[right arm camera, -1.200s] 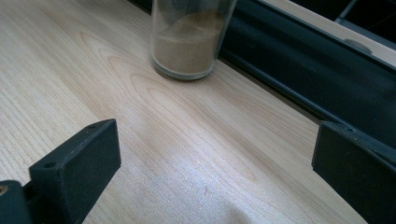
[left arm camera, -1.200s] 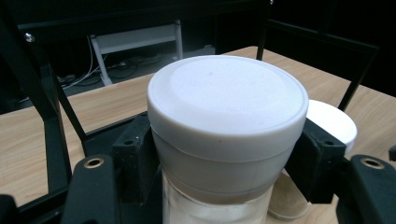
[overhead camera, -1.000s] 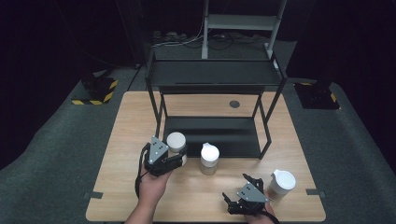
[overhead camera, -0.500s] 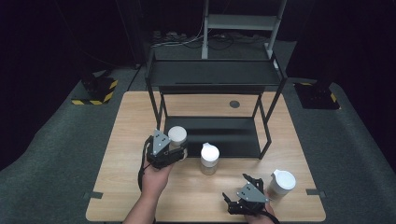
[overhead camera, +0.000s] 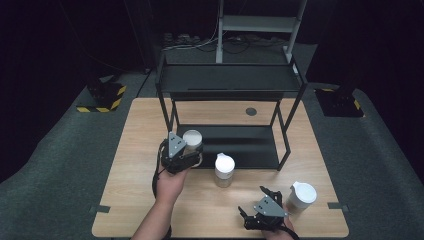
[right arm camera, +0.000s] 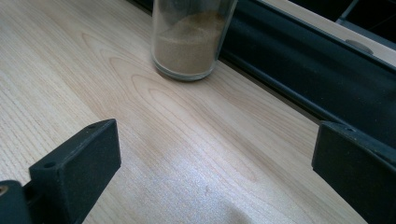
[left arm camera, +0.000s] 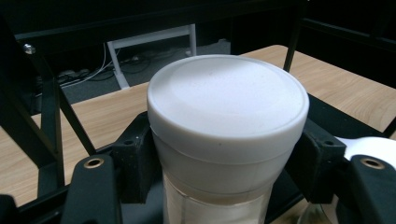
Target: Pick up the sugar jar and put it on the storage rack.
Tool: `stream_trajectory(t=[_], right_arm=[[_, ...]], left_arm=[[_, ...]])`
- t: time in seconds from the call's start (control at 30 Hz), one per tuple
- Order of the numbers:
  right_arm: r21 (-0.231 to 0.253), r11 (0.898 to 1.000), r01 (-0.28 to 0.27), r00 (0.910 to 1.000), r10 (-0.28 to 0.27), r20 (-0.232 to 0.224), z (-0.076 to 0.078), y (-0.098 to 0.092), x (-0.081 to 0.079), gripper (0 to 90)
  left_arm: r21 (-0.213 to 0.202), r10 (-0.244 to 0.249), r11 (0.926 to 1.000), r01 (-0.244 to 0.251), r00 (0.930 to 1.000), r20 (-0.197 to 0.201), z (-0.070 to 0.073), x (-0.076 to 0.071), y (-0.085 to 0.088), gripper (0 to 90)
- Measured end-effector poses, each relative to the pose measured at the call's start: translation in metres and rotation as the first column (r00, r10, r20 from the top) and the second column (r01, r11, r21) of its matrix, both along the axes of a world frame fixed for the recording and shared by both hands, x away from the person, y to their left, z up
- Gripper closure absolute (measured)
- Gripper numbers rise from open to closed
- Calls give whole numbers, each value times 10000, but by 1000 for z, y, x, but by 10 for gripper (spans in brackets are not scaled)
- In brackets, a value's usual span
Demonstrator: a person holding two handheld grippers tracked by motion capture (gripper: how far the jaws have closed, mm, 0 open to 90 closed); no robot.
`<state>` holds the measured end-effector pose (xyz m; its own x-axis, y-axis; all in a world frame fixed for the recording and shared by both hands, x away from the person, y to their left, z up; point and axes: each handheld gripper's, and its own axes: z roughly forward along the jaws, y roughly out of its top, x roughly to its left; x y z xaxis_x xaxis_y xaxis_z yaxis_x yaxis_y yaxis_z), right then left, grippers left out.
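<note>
**Left gripper clamps a jar**

Centre left in the high view, the left gripper (overhead camera: 186, 150) grips a white-lidded jar (left arm camera: 227, 135) beside the black shelf (overhead camera: 230, 82). Lower right, the right gripper (right arm camera: 210, 158) stands apart, facing a sand-filled jar (right arm camera: 189, 39).

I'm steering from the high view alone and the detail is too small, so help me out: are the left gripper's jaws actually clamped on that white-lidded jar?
Observer: Yes. In the left gripper view the left gripper has a pad pressed on each side of the jar, just below its white lid.
Operator: What is in the middle jar on the table?
Observer: The right gripper view shows brown powder in the middle jar, settled in a slope.
Operator: And the right gripper's jaws?
Observer: The right gripper is open, with bare table between its jaws.
</note>
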<state>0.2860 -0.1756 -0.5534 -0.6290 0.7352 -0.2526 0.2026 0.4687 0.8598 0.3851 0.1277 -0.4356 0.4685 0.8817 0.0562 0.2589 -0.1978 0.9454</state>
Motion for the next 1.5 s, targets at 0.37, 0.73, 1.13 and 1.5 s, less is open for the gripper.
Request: stream_trajectory(t=[0.37, 0.73, 1.13, 1.5], right_arm=[[8, 10000, -55, 10000, 55, -22, 0, 0, 0, 3], [87, 9999, -55, 10000, 55, -16, 0, -1, 0, 3], [60, 9999, -89, 10000, 89, -20, 0, -1, 0, 3], [-75, 9999, -153, 9999, 153, 57, 0, 0, -1, 3]], left_arm=[[22, 184, 9998, -183, 9997, -176, -6, 18, -4, 338], [30, 491, 9988, -490, 9981, -373, -12, 33, -5, 338], [94, 705, 9975, -700, 9952, -686, -21, 44, -6, 338], [128, 775, 9970, -767, 9930, -892, -28, 49, -7, 338]])
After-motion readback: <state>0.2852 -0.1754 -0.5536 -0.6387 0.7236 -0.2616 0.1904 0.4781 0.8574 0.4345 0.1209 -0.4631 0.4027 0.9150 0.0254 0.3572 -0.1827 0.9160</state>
